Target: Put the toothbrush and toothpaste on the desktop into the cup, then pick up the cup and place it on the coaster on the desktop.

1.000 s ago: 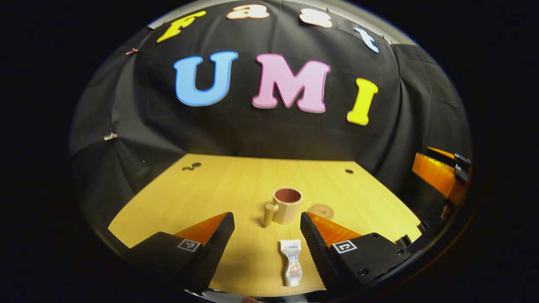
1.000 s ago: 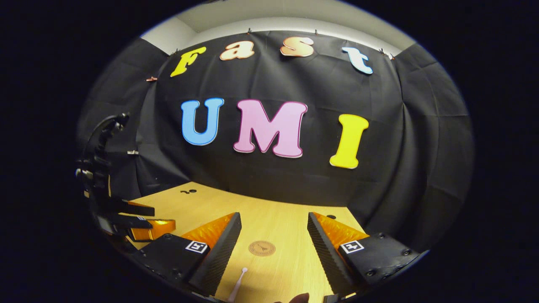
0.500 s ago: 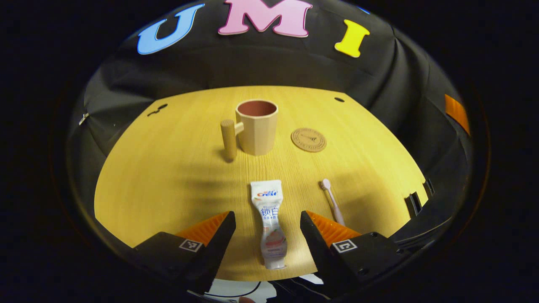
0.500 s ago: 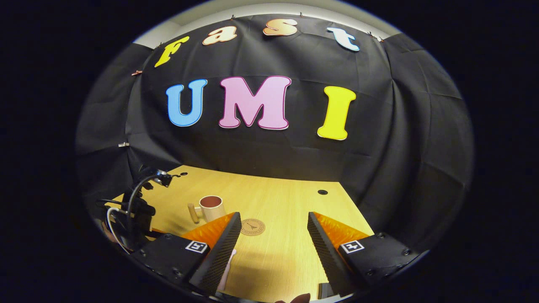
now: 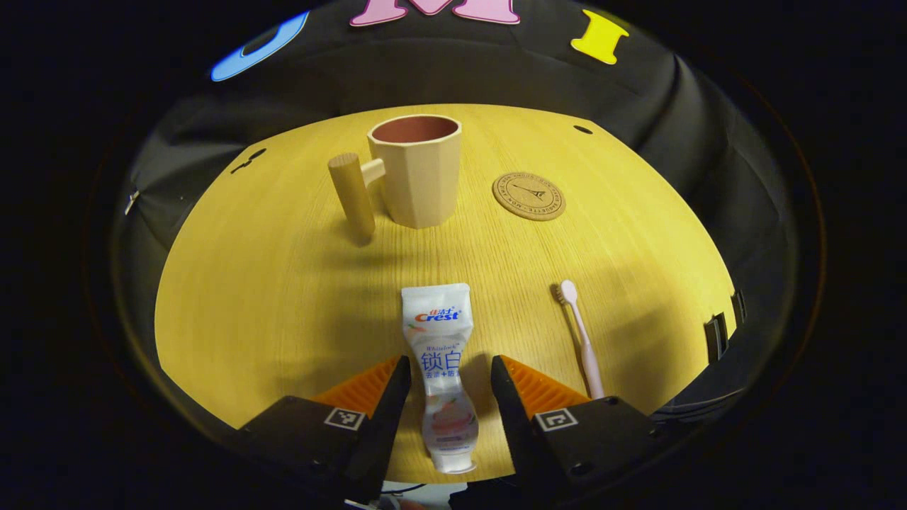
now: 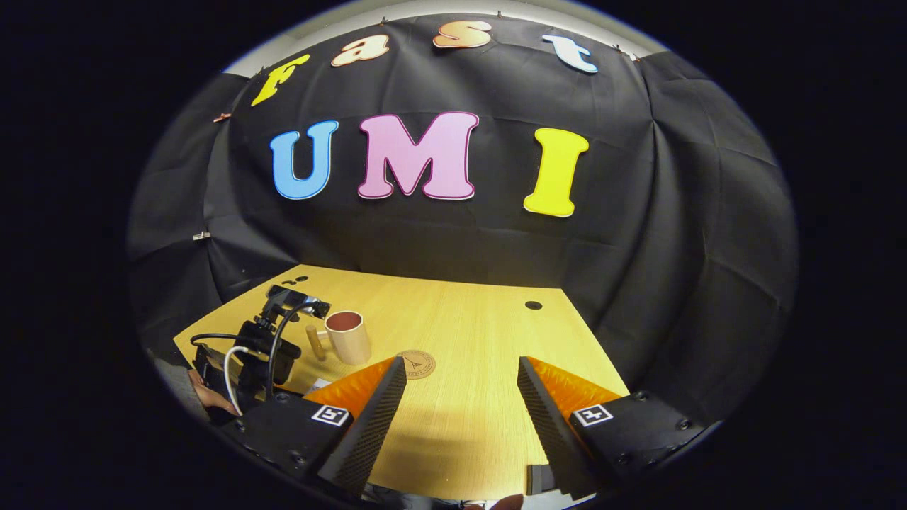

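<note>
Your left gripper (image 5: 445,397) straddles the lower half of the toothpaste (image 5: 441,368), which lies flat on the desktop (image 5: 269,283) — its fingers stand narrowly apart on either side of the tube, and you cannot tell whether they touch it. The left gripper view also gives you the toothbrush (image 5: 581,336) lying just right of the tube, the upright cup (image 5: 418,177) beyond, and the coaster (image 5: 529,196) beside it. In the right gripper view your right gripper (image 6: 460,397) is spread wide over bare desktop — cup (image 6: 348,337), coaster (image 6: 416,364) and the left gripper's body (image 6: 266,347) sit farther off to its left.
</note>
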{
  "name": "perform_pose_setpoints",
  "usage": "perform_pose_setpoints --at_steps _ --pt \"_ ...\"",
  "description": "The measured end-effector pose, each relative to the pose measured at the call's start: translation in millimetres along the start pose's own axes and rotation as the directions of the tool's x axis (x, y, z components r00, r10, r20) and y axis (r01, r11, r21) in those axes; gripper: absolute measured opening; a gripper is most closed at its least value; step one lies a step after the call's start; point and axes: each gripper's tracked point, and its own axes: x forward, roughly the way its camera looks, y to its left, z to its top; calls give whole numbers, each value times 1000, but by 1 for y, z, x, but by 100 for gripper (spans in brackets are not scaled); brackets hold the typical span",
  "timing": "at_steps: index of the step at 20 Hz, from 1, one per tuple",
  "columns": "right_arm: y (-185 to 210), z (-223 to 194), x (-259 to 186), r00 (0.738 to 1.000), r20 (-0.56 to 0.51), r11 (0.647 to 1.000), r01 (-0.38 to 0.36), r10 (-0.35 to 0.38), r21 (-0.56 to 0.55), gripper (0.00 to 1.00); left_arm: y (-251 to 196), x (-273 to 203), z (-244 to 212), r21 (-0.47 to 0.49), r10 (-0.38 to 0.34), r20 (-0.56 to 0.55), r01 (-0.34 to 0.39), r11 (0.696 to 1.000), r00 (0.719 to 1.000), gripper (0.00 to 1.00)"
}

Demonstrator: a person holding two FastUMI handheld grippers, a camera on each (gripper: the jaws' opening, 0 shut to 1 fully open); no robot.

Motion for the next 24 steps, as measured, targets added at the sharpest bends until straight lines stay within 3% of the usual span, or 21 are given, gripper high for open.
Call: perform_pose_setpoints --at_steps 2,3,4,7,9,11,16,19,20,21,24 --pt "0 -4 1 1000 -10 1000 -3 3 0 97 3 2 3 -3 19 -2 -19 1000 1000 64" --pt "1 -6 2 1000 -20 1000 -7 7 0 97 2 3 2 -7 18 -6 -18 1000 1000 55" --pt "3 -9 3 999 -31 1000 -11 11 1 97 3 4 3 0 29 -10 -29 1000 1000 58" --pt "14 -21 8 995 -86 999 -44 45 19 97 1 6 2 33 21 -27 -20 999 999 46" --pt "25 -34 12 986 -146 996 -78 83 40 97 1 5 2 36 16 -39 -15 999 999 29" --pt "38 -50 15 969 -218 993 -104 114 60 97 1 5 2 31 -3 -44 4 1000 999 31" --pt "61 -93 18 911 -378 985 -134 165 106 97 6 -4 4 20 -83 -28 84 996 996 23" --pt "76 -116 23 875 -450 984 -147 178 103 97 20 -28 16 6 -113 45 113 994 993 23" --pt "82 -124 25 863 -471 983 -152 182 101 97 25 -38 21 5 -123 74 123 992 990 18" --pt "88 -131 27 851 -492 983 -157 185 97 97 30 -48 26 5 -130 104 130 992 986 23" --pt "102 -153 37 814 -551 982 -171 183 74 97 46 -78 37 -9 -142 179 146 989 974 23"
